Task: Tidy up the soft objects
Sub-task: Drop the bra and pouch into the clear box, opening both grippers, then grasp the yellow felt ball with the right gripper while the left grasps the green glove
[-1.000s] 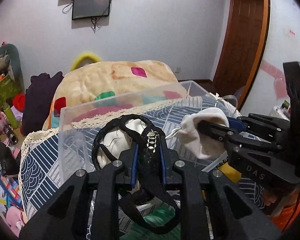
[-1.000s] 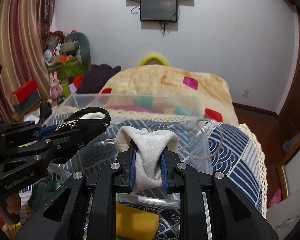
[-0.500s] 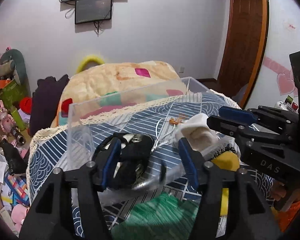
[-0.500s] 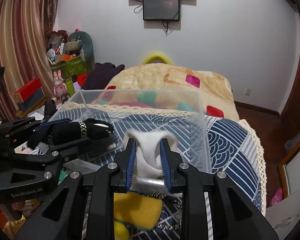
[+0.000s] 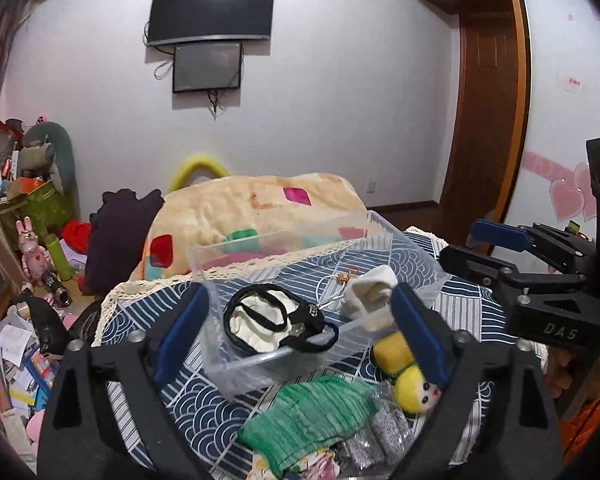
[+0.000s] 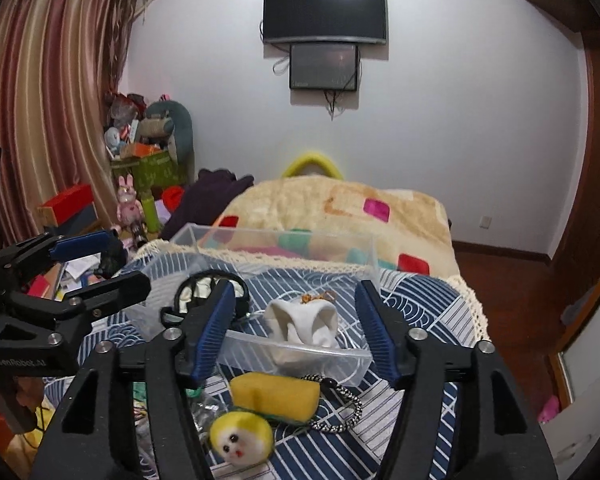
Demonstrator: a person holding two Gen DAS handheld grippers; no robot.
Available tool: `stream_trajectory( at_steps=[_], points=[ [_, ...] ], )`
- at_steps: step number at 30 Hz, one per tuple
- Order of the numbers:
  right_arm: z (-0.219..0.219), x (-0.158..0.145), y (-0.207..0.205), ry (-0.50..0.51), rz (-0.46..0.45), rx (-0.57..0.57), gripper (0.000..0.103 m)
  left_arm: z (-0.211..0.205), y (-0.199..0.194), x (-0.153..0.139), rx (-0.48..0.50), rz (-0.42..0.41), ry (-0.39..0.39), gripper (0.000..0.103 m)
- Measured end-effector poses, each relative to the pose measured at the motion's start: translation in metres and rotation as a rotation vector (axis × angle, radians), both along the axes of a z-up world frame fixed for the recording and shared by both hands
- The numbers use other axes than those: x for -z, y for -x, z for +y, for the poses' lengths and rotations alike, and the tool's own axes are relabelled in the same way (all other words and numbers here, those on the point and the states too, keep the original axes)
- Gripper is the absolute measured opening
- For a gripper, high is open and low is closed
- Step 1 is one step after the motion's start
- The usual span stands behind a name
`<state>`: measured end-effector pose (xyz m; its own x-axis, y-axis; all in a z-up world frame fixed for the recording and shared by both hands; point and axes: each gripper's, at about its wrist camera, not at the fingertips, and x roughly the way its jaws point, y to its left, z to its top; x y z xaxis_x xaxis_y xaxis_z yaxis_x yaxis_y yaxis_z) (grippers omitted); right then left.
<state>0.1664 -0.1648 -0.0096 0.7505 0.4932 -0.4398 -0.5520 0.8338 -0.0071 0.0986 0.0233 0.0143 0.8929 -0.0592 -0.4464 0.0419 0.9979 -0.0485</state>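
Note:
A clear plastic box (image 5: 260, 364) stands on the blue patterned cloth. A black-and-cream mask (image 5: 276, 320) lies in its left part and a white sock (image 5: 370, 292) in its right part. The sock also shows in the right wrist view (image 6: 304, 326), and the mask too (image 6: 204, 292). My left gripper (image 5: 296, 332) is open and empty, pulled back above the box's near wall. My right gripper (image 6: 296, 332) is open and empty, just behind the box. Each gripper shows in the other's view: the right one (image 5: 480, 248) and the left one (image 6: 100, 260).
In front of the box lie a yellow sponge (image 6: 276, 394), a yellow-headed doll (image 6: 240, 436), a green knit cloth (image 5: 312, 412), a braided cord (image 6: 336, 404) and silver fabric (image 5: 380, 436). A beige blanket (image 5: 252, 208) lies behind. Toys and clutter (image 5: 32, 232) fill the floor at left.
Both grippers have opened and let go: the mask and the sock now lie inside the clear box. Both grippers have drawn back and up from the box.

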Motion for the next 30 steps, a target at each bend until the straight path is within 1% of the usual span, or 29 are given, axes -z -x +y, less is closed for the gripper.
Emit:
stream_trajectory(
  at_steps=[3,7,12,17,19,23,27,30],
  points=[
    [-0.003,0.001,0.008,-0.01,-0.015,-0.006,0.067,0.002,0.01,0.007,-0.01,0.005,0.013,0.099],
    [-0.006,0.011,0.016,-0.015,-0.007,-0.008,0.068,0.003,0.016,0.025,-0.017,0.044,0.024,0.099],
    [-0.006,0.03,0.022,-0.006,0.037,-0.021,0.068,0.002,0.021,0.05,-0.019,0.104,0.042,0.099],
    [0.0,0.051,0.025,0.023,0.08,-0.031,0.068,-0.002,0.024,0.074,-0.014,0.15,0.072,0.099],
    [0.001,0.061,0.025,0.025,0.107,-0.036,0.068,-0.005,0.025,0.081,-0.026,0.158,0.077,0.099],
    [-0.005,0.076,0.029,0.018,0.156,-0.038,0.068,-0.01,0.025,0.094,-0.026,0.167,0.116,0.099],
    [-0.006,0.088,0.028,0.017,0.197,-0.042,0.068,-0.013,0.019,0.105,-0.042,0.195,0.109,0.099],
    [-0.005,0.093,0.026,0.017,0.211,-0.041,0.068,-0.008,0.017,0.105,-0.07,0.191,0.114,0.099]
  ],
)
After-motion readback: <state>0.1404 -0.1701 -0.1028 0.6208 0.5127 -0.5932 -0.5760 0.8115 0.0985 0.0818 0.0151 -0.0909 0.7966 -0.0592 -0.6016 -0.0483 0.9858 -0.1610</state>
